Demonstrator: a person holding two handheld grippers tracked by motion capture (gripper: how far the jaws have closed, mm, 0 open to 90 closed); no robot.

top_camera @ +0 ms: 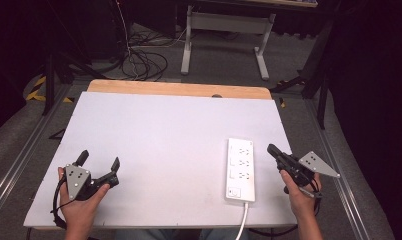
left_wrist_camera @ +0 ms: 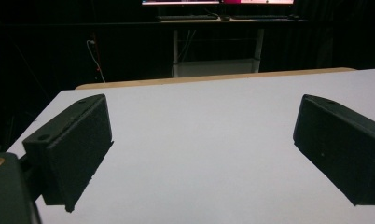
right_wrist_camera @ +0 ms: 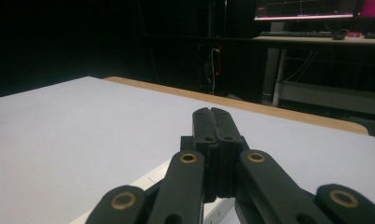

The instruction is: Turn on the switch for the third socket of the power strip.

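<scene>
A white power strip (top_camera: 240, 170) lies flat on the white table (top_camera: 164, 140), at the near right, its long side running near to far. Its white cable (top_camera: 243, 225) leaves the near end and is cut off at the bottom edge of the high view.

The right gripper (top_camera: 272, 149) sits just right of the power strip, apart from it, jaws pressed together with nothing between them. In the right gripper view the closed jaws hide most of the strip; a pale edge (right_wrist_camera: 148, 179) shows below them.

The left gripper (top_camera: 99, 159) rests at the near left, well apart from the strip, jaws spread wide over bare table. Nothing lies between the two grippers and the strip.

Beyond the far wooden edge (top_camera: 179, 89), a white desk frame (top_camera: 224, 35) and loose cables (top_camera: 139, 62) stand on the floor. The surroundings are dark and hard to make out.
</scene>
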